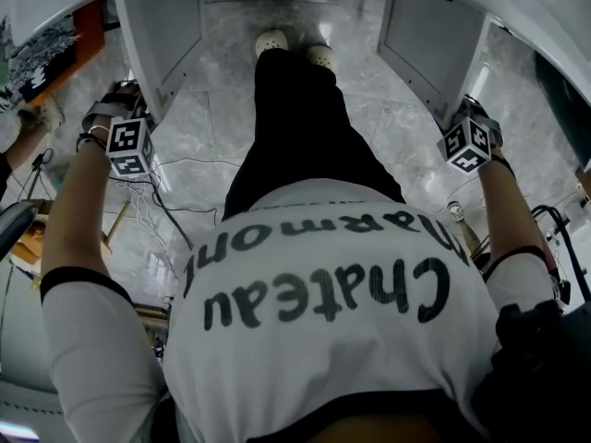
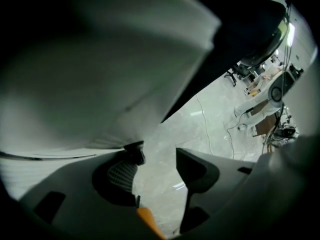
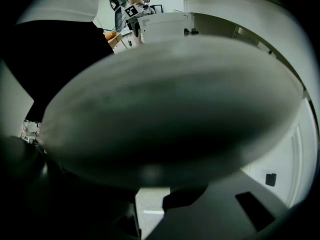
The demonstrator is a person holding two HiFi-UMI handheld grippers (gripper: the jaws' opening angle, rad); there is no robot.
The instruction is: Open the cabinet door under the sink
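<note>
Left door [image 1: 164, 28] and right door [image 1: 427, 40] look open. My left hand-held gripper [image 2: 155, 165] and right hand-held gripper [image 3: 149, 204] are spread, empty. Next, lift clear.

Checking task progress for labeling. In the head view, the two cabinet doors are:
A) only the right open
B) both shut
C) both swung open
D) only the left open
C: the left door and the right door both stand swung wide out, with the floor showing between them.
</note>
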